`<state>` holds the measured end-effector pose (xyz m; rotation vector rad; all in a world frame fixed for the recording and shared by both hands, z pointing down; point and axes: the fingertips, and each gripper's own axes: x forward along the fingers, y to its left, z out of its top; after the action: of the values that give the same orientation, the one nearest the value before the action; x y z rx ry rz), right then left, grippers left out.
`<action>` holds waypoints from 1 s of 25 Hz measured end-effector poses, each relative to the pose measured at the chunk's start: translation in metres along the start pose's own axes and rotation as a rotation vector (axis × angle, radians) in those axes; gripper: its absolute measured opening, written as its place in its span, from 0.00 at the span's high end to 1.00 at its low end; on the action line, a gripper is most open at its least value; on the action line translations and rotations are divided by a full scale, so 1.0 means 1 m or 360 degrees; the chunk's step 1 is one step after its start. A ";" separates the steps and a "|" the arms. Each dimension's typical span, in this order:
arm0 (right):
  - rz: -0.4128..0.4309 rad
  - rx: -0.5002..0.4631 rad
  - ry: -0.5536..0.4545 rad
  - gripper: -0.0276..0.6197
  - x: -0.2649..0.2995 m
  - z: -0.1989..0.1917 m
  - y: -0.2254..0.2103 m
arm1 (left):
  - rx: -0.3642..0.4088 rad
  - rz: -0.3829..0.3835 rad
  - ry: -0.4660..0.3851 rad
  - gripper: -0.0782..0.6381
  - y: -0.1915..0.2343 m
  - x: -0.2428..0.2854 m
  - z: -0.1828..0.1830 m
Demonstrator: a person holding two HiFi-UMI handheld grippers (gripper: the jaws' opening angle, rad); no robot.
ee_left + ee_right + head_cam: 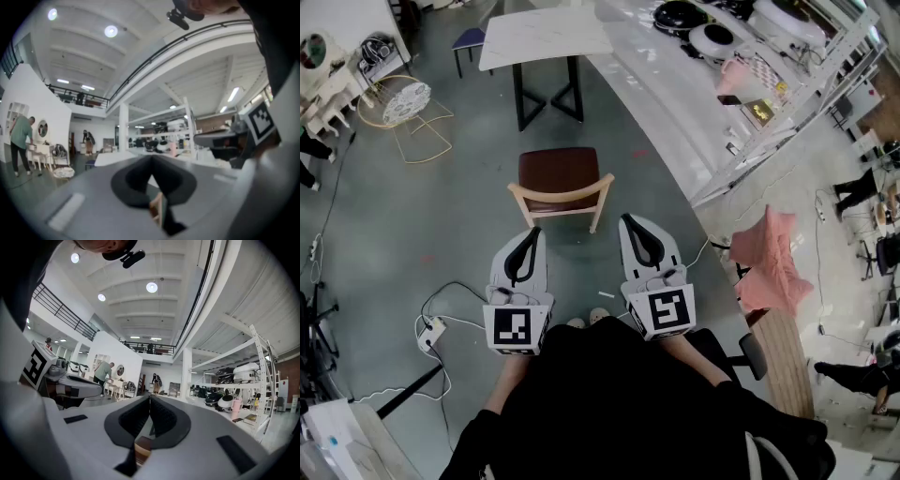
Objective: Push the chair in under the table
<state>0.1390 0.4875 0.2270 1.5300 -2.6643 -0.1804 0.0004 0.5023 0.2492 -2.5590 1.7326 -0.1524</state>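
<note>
In the head view a wooden chair with a brown seat stands on the grey floor, its curved backrest toward me. It is pulled out from the white marble-topped table on black legs farther ahead. My left gripper and right gripper are held side by side just short of the backrest, both shut and empty. The left gripper view shows closed jaws with a sliver of pale chair wood below. Closed jaws in the right gripper view show a bit of chair wood beneath.
A long white counter with appliances runs along the right. A wire-frame chair stands at the left. Cables and a power strip lie on the floor at my left. A pink cloth hangs over a bench at the right. People stand in the distance.
</note>
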 end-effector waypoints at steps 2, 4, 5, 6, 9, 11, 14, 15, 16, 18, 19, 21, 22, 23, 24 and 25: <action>-0.0009 -0.0033 0.0015 0.92 -0.002 0.003 0.001 | -0.0004 -0.0011 -0.0007 0.88 -0.003 -0.001 0.002; -0.0020 -0.0040 0.0020 0.92 -0.005 0.002 0.003 | -0.0008 -0.0017 -0.0013 0.88 -0.005 -0.003 0.003; -0.0026 -0.0035 0.0018 0.92 -0.006 0.001 0.005 | -0.0010 -0.0019 -0.0021 0.88 -0.005 -0.003 0.003; -0.0029 -0.0028 0.0011 0.92 -0.007 0.000 0.006 | -0.0014 -0.0022 -0.0030 0.88 -0.004 -0.004 0.003; -0.0022 -0.0012 -0.0034 0.92 -0.006 0.001 0.008 | -0.0005 -0.0052 -0.0033 0.88 -0.004 -0.003 -0.001; -0.0017 -0.0010 -0.0046 0.92 -0.003 0.001 0.007 | -0.0012 -0.0069 -0.0044 0.88 -0.003 -0.001 -0.003; -0.0010 -0.0010 -0.0050 0.92 0.010 -0.002 0.004 | -0.0026 -0.0078 -0.0058 0.88 0.004 0.007 -0.007; -0.0007 -0.0010 -0.0050 0.92 0.015 -0.004 0.003 | -0.0025 -0.0079 -0.0058 0.88 0.007 0.010 -0.009; -0.0003 -0.0010 -0.0049 0.92 0.020 -0.006 0.001 | -0.0025 -0.0077 -0.0058 0.88 0.010 0.014 -0.011; 0.0010 -0.0012 -0.0045 0.92 0.033 -0.012 -0.002 | -0.0023 -0.0069 -0.0061 0.88 0.017 0.025 -0.016; 0.0017 -0.0015 -0.0044 0.92 0.040 -0.016 -0.005 | -0.0021 -0.0065 -0.0060 0.88 0.021 0.031 -0.019; 0.0028 -0.0017 -0.0041 0.92 0.057 -0.022 -0.012 | -0.0023 -0.0058 -0.0043 0.88 0.029 0.047 -0.026; 0.0032 -0.0016 -0.0038 0.92 0.067 -0.025 -0.017 | -0.0028 -0.0055 -0.0034 0.88 0.033 0.057 -0.029; 0.0035 -0.0016 -0.0034 0.92 0.077 -0.027 -0.023 | -0.0033 -0.0052 -0.0027 0.88 0.037 0.067 -0.031; 0.0040 -0.0017 -0.0030 0.92 0.089 -0.030 -0.029 | -0.0036 -0.0049 -0.0023 0.88 0.042 0.079 -0.032; 0.0047 -0.0018 -0.0026 0.92 0.102 -0.031 -0.036 | -0.0037 -0.0044 -0.0024 0.88 0.048 0.092 -0.030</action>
<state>0.1225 0.3793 0.2531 1.4911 -2.6919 -0.2066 -0.0127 0.3993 0.2800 -2.5939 1.7049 -0.1144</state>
